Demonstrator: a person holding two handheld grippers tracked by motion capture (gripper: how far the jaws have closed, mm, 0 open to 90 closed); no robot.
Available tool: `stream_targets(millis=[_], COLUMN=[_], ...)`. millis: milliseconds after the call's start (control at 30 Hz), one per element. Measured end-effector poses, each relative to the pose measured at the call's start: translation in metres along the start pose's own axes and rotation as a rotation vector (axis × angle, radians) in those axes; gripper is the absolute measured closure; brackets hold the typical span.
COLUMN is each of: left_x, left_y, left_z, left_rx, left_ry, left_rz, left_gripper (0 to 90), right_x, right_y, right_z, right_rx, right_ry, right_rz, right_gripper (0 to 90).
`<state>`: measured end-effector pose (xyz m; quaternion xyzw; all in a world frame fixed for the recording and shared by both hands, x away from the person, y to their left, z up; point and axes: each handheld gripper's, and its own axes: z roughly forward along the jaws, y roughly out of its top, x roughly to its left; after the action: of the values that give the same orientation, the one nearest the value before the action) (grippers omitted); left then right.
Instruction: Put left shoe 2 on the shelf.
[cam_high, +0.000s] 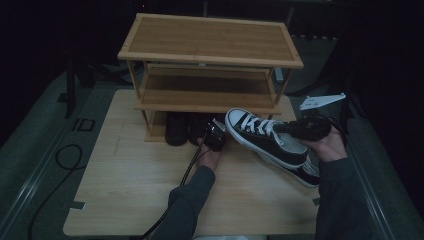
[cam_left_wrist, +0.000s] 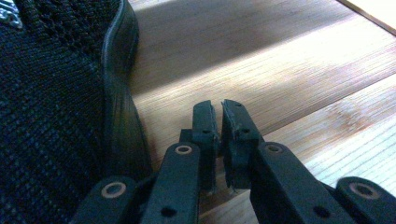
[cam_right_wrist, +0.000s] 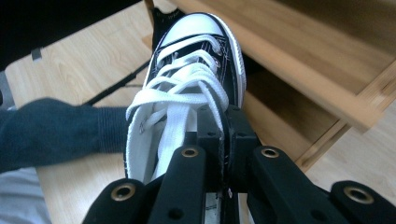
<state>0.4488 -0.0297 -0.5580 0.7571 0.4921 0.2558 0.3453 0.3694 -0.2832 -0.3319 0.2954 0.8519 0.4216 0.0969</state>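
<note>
Holding the black-and-white sneaker (cam_high: 265, 137) lifted off the table (cam_high: 125, 195), toe toward the bamboo shoe rack (cam_high: 210, 65), with the right gripper (cam_right_wrist: 224, 126) clamped shut on its side wall beside the laces. Keeping it level, aiming for an open shelf. Resting the left gripper (cam_left_wrist: 218, 123), jaws almost closed and empty, beside a black shoe (cam_left_wrist: 51, 116).
</note>
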Motion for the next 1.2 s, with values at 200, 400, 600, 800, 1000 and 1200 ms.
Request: stream_targets(millis=[200, 400, 600, 800, 1000, 1200], left_x=[0.000, 0.000, 0.000, 0.000, 0.001, 0.000], left_y=[0.000, 0.000, 0.000, 0.000, 0.000, 0.000], left_z=[0.000, 0.000, 0.000, 0.000, 0.000, 0.000], left_rx=[0.001, 0.001, 0.001, 0.000, 0.000, 0.001], left_ry=[-0.004, -0.003, 0.000, -0.002, -0.004, -0.006], left_rz=[0.000, -0.002, -0.002, -0.004, -0.005, -0.009], left_gripper=[84.2, 84.2, 84.2, 84.2, 84.2, 84.2], right_x=[-0.004, -0.013, -0.017, -0.018, -0.016, -0.017], right_y=[0.013, 0.030, 0.040, 0.050, 0.057, 0.059], right_z=[0.000, 0.012, 0.032, 0.049, 0.062, 0.076], right_rx=[-0.022, -0.032, -0.044, -0.078, -0.115, -0.150], right_ry=[-0.003, -0.043, -0.067, -0.074, -0.108, -0.142], right_rz=[0.010, 0.039, 0.076, 0.123, 0.166, 0.223], right_gripper=[87.0, 87.0, 87.0, 87.0, 87.0, 87.0])
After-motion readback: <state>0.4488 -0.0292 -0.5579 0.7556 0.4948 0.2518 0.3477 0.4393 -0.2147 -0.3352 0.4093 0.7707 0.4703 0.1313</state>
